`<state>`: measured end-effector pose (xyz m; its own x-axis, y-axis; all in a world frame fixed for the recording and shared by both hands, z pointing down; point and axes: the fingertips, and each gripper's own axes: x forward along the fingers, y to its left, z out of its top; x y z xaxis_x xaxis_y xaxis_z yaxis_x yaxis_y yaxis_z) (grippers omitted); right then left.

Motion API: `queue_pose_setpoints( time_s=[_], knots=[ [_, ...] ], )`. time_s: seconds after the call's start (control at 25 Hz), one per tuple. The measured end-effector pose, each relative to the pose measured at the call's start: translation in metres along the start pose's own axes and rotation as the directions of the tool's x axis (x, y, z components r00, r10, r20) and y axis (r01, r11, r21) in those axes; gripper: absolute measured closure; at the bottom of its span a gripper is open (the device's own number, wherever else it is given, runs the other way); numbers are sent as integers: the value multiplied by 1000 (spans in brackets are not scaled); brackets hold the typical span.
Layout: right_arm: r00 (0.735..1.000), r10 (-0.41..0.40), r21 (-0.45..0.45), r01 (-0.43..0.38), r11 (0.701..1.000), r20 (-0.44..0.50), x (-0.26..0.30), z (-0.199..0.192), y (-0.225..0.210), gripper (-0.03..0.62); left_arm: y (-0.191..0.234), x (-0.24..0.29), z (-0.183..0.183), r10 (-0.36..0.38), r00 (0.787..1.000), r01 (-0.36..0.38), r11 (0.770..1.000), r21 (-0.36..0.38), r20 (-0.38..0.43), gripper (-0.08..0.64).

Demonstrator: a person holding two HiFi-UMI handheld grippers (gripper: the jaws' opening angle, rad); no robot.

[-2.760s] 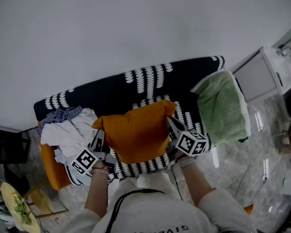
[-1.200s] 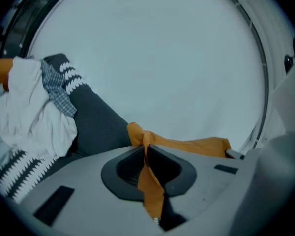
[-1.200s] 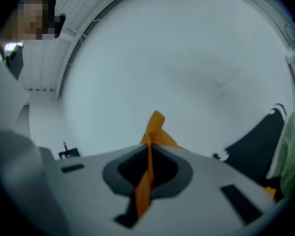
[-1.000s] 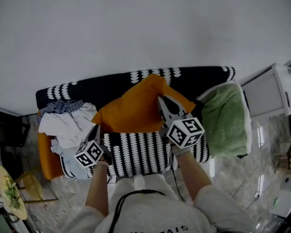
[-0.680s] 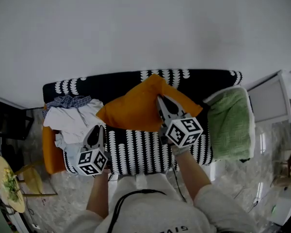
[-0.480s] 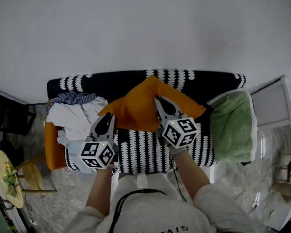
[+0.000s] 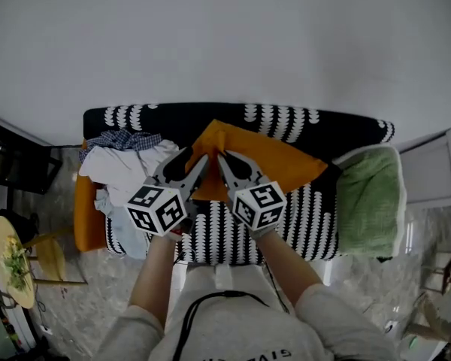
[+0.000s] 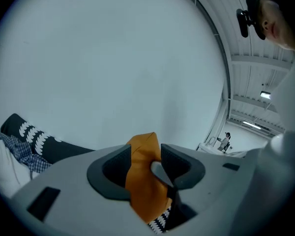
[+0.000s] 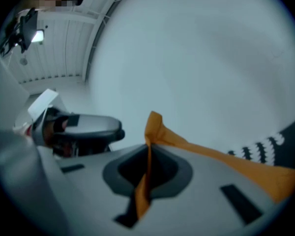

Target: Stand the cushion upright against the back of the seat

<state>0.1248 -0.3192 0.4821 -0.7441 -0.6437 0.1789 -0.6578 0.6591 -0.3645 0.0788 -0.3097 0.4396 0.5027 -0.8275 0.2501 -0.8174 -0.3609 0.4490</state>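
Home living room: patterned sofa, heaped clothes, marble floor.

Heap of crumpled white laundry, left of centre; blue checked garment along its far edge. Orange fabric just beside the heap, on its outer left side. Green textured throw, draped over a white layer, far right. White cabinet just beyond the throw, at the right edge. Plain white wall across the top. Pale glossy floor, grey-veined. Round pale-yellow disc carrying something green, lower left corner. Dark furniture, left edge, details unclear.
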Motion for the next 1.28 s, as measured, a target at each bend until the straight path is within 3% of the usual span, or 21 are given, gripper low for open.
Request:
queue_pose_setpoints(
  time_s=[0.08,0.2,0.32,0.44,0.6,0.72,0.84,1.04,1.12,1.28],
  knots=[
    [1000,12,-38,-13,999,-18,9,-7,8,569,2,8,7,-4,1000,4,1000,1,-18,360],
    [999,25,-70,-28,997,-40,17,-15,17,569,5,22,8,47,996,-41,997,69,-80,344],
    [998,33,-112,-39,993,-60,23,-24,26,569,17,30,-7,120,978,-100,987,123,-170,342],
    [996,42,-169,-55,984,-84,30,-35,35,569,31,32,-19,163,961,-139,983,118,-222,344],
    [993,47,-198,-67,978,-107,35,-44,42,569,49,27,-25,191,958,-175,980,93,-215,349],
    [987,81,-209,-109,972,-136,39,-49,51,568,62,21,-33,198,960,-192,980,49,-200,445],
    [969,142,-210,-184,960,-200,42,-64,64,568,74,12,-46,198,957,-195,980,38,-210,486],
    [943,174,-250,-248,936,-284,41,-84,74,557,90,3,-61,205,955,-211,978,-4,-214,500],
    [934,179,-260,-264,929,-310,38,-89,77,524,99,-2,-63,227,951,-235,972,-9,-211,501],
    [935,144,-273,-238,932,-323,24,-92,64,497,120,-13,-68,258,940,-270,963,-22,-221,502]
  ],
)
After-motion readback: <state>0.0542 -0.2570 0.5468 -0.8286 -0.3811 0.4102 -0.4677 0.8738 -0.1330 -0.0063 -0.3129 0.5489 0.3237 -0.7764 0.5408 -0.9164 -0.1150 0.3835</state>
